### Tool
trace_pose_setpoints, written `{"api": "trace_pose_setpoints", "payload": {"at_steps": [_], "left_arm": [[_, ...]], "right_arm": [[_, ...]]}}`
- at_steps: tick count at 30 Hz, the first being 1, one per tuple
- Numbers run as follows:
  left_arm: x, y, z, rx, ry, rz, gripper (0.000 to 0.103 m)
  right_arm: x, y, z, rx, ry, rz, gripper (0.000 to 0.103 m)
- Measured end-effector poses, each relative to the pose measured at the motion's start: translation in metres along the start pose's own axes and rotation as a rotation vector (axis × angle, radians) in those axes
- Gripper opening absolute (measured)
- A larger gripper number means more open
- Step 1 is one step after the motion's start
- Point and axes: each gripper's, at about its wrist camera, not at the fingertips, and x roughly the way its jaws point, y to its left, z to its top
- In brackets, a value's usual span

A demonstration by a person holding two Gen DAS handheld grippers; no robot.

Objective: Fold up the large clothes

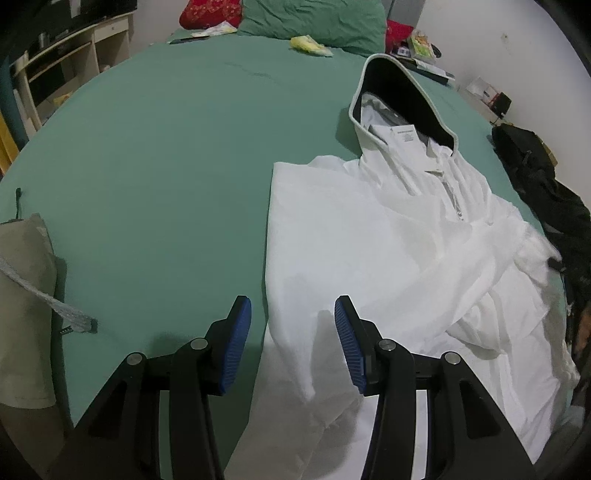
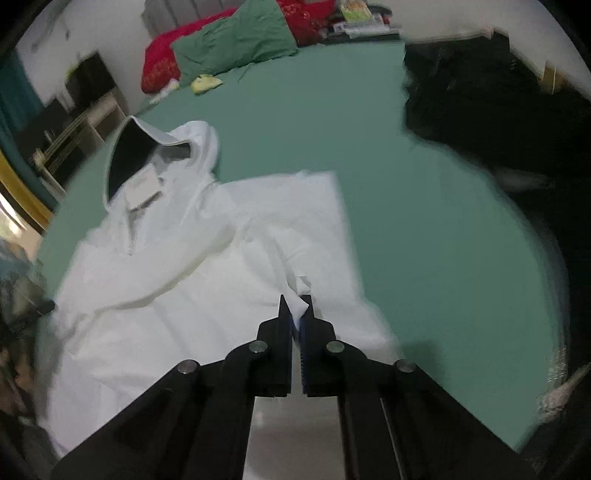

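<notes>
- White hooded garment (image 1: 369, 236) lies spread on green bed sheet (image 1: 166, 147), hood end toward the pillows, lower part toward the cameras
- Hood (image 1: 402, 96) stands open w/ dark lining showing; white label just below it at the neck
- In left wrist view the garment's left side is folded in, giving a straight edge running top to bottom; right side is bunched & wrinkled
- Left gripper (image 1: 293, 332): jaws about half open, blue pads apart, nothing clamped btwn them; it hovers over the garment's straight edge, one finger over sheet, other over white cloth
- Right gripper (image 2: 296, 314): jaws closed tight on a small pinch of the white fabric (image 2: 300, 291), a peak of cloth sticking up btwn the tips; cloth around it pulled into creases
- Right wrist view is motion-blurred, esp. at edges
- Black clothes pile (image 2: 498, 129) on the bed beside the garment, on the right of both views
- Green pillow (image 1: 314, 18) & red pillow (image 1: 210, 13) at the bed's far end; small yellow item (image 1: 310, 46) near them
- Beige fabric item (image 1: 26, 306) w/ grey strap at the left edge of left wrist view, well apart from garment
- Light wooden desk (image 1: 74, 48) beyond the bed, top left
</notes>
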Motion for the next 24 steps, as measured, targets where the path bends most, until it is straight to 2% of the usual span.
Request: {"api": "trace_pose_setpoints", "payload": {"at_steps": [4,6,7,8,10,11,13,14,15,17,18,22,24], "left_arm": [[0.004,0.004,-0.002,-0.002,0.015,0.024,0.05],[0.008,0.008,-0.002,-0.012,0.032,0.029,0.05],[0.01,0.01,-0.002,-0.02,0.04,0.029,0.05],[0.011,0.014,-0.001,-0.034,0.042,0.031,0.05],[0.009,0.018,0.002,-0.051,0.034,0.033,0.05],[0.006,0.021,0.004,-0.06,0.024,0.035,0.05],[-0.002,0.026,0.009,-0.082,-0.008,0.038,0.05],[-0.005,0.028,0.011,-0.091,-0.02,0.04,0.05],[-0.009,0.03,0.013,-0.098,-0.032,0.039,0.05],[-0.014,0.035,0.019,-0.113,-0.05,0.039,0.05],[-0.015,0.038,0.021,-0.12,-0.056,0.042,0.05],[-0.019,0.053,0.029,-0.159,-0.074,0.076,0.05],[-0.017,0.061,0.031,-0.169,-0.074,0.096,0.05]], "right_arm": [[-0.017,-0.027,0.022,-0.018,0.05,-0.108,0.004],[-0.006,-0.037,0.03,-0.026,0.156,-0.115,0.005],[0.005,-0.039,0.033,-0.021,0.239,-0.099,0.008],[0.01,-0.037,0.035,-0.032,0.271,-0.121,0.013],[0.009,-0.02,0.046,-0.115,0.228,-0.188,0.052],[0.005,-0.008,0.057,-0.137,0.167,-0.184,0.058],[0.0,0.012,0.079,-0.139,0.057,-0.15,0.071],[0.002,0.023,0.091,-0.133,0.027,-0.121,0.072],[0.012,0.035,0.107,-0.107,0.007,-0.051,0.072],[0.038,0.052,0.13,-0.049,0.018,0.069,0.072],[0.057,0.064,0.143,-0.03,0.033,0.102,0.072],[0.12,0.1,0.183,-0.032,0.065,0.113,0.072],[0.152,0.113,0.202,-0.017,0.091,0.163,0.072]]}}
